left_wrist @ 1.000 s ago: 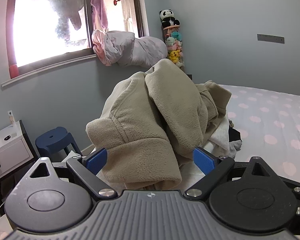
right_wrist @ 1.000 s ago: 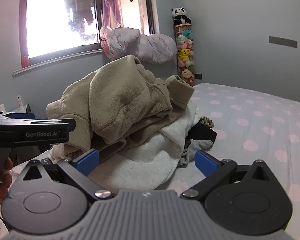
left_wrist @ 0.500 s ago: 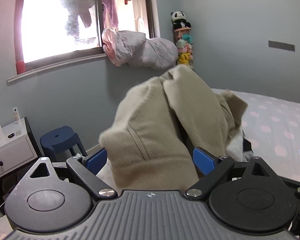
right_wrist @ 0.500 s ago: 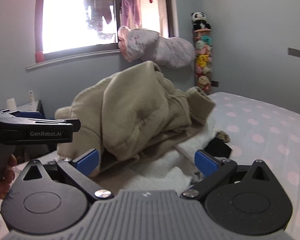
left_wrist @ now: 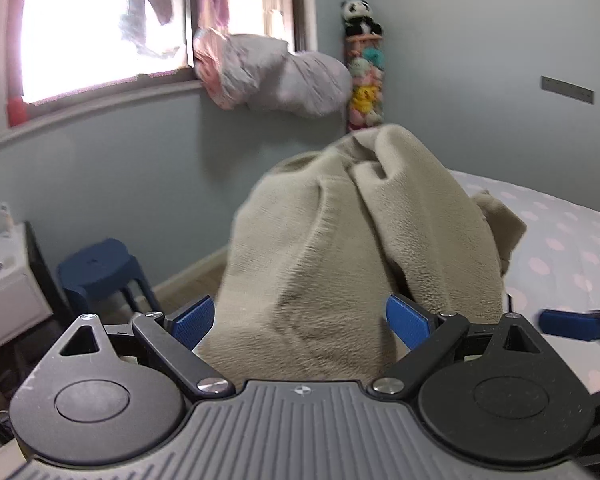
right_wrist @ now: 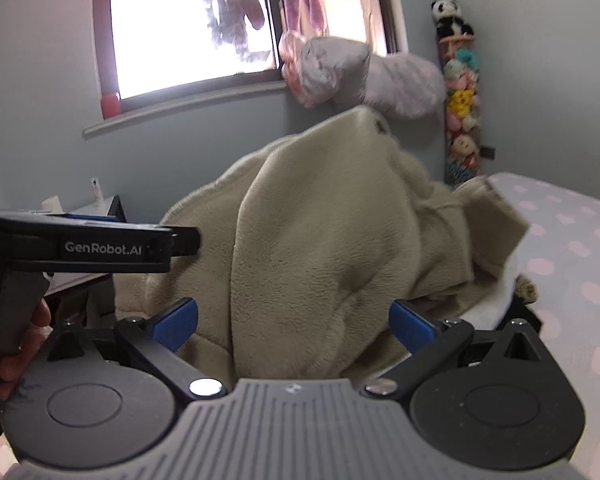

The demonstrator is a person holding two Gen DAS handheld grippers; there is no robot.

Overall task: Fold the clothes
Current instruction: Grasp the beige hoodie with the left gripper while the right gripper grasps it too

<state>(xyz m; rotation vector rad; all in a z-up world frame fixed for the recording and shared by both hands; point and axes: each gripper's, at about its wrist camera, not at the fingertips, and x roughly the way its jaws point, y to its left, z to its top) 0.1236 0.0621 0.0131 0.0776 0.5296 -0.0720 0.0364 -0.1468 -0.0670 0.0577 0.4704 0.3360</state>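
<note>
Beige fleece fills the middle of both views: the fleece garment (left_wrist: 360,248) is heaped on the near edge of the bed (left_wrist: 572,248), bunched into a mound with its peak up toward the window wall and its bulk running down toward you. It is too crumpled to give you a clear long axis or say which end is collar and which hem.

Your left tongs (left_wrist: 300,320) are spread wide, one blue pad either side of the fleece; the cloth sits between them, but nothing is pinched. Your right tongs (right_wrist: 294,322) are just as wide, straddling a hanging fold of the same garment, with no grip on it.

You've got a pink-dotted sheet on the bed, a pale blue wall behind, a bright window (right_wrist: 188,32) with washing hung outside, a lilac bundle (left_wrist: 276,76) slung on the sill, and a tall tube of plush toys (right_wrist: 460,92) topped by a panda in the corner.

Your left view alone shows the blue stool (left_wrist: 100,268) and white nightstand (left_wrist: 8,280) down by the floor. Only your right view shows something white (right_wrist: 496,300) and dark tucked under the fleece, plus your left tongs from the side with your hand (right_wrist: 16,344) on the handle.
</note>
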